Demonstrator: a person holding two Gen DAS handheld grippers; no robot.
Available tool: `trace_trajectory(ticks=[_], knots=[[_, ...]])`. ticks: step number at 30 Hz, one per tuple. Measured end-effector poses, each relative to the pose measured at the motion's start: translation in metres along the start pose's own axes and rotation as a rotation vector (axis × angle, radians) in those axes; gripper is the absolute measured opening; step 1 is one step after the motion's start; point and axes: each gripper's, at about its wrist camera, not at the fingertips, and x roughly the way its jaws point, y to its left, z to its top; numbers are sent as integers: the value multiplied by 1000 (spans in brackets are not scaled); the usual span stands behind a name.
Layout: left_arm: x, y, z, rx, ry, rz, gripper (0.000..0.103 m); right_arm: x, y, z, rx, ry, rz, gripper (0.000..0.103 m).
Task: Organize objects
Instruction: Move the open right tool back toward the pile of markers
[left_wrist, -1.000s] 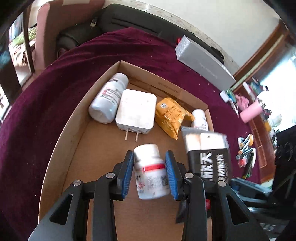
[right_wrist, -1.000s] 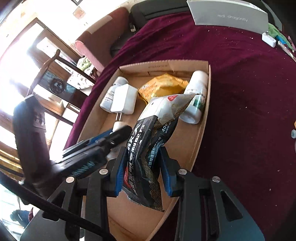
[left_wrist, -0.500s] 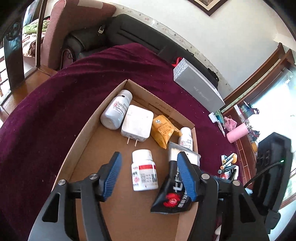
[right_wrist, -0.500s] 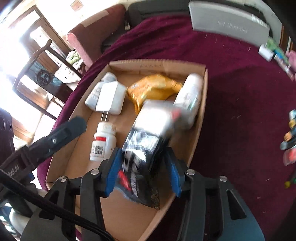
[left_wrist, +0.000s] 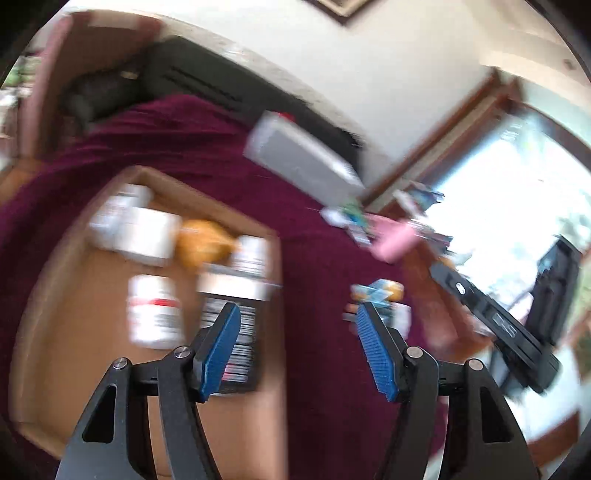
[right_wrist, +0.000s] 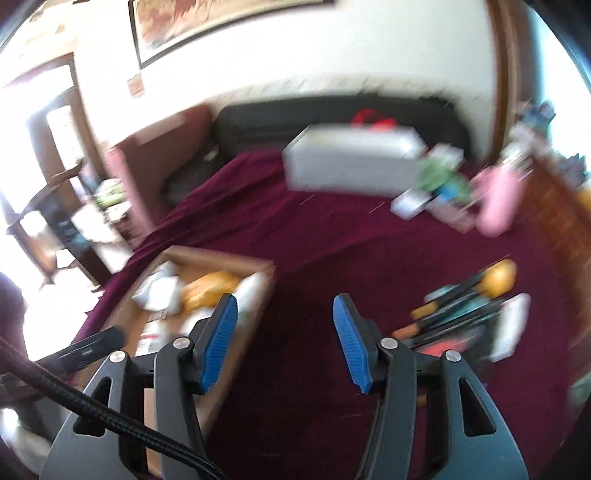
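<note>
Both views are blurred by motion. A cardboard box (left_wrist: 74, 354) on the maroon cloth holds a white pill bottle with a red band (left_wrist: 153, 312), a black snack packet (left_wrist: 231, 325), a white charger (left_wrist: 142, 234), an orange packet (left_wrist: 201, 243) and other white bottles. My left gripper (left_wrist: 297, 350) is open and empty, over the box's right edge. My right gripper (right_wrist: 284, 341) is open and empty above the cloth, right of the box (right_wrist: 255, 317). A pile of pens and small items (right_wrist: 469, 310) lies to its right.
A grey carton (right_wrist: 351, 162) stands at the table's far side, with a pink bottle (right_wrist: 498, 199) and small packets to its right. A black sofa (right_wrist: 332, 114) and a chair are behind the table. The other gripper's black body (left_wrist: 495, 325) shows at the right.
My left gripper let go of the pill bottle, opened and swung right. My right gripper released the black packet into the box, opened, and pulled up and right.
</note>
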Motion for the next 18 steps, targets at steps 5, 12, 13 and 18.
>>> trace_trajectory(ticks=[5,12,13,18], knots=[[44,-52,-12,38,126,-186,63,-68,-54,17,-22,-209,-229,78],[105,-119,-31,298,205,1,63,-81,-174,-6,277,-311,-195,103],[116,-126,-32,320,223,8,63,-66,-191,-10,336,-248,-162,103],[164,-143,-20,408,234,80,54,-2,-258,-47,552,-138,-133,101]])
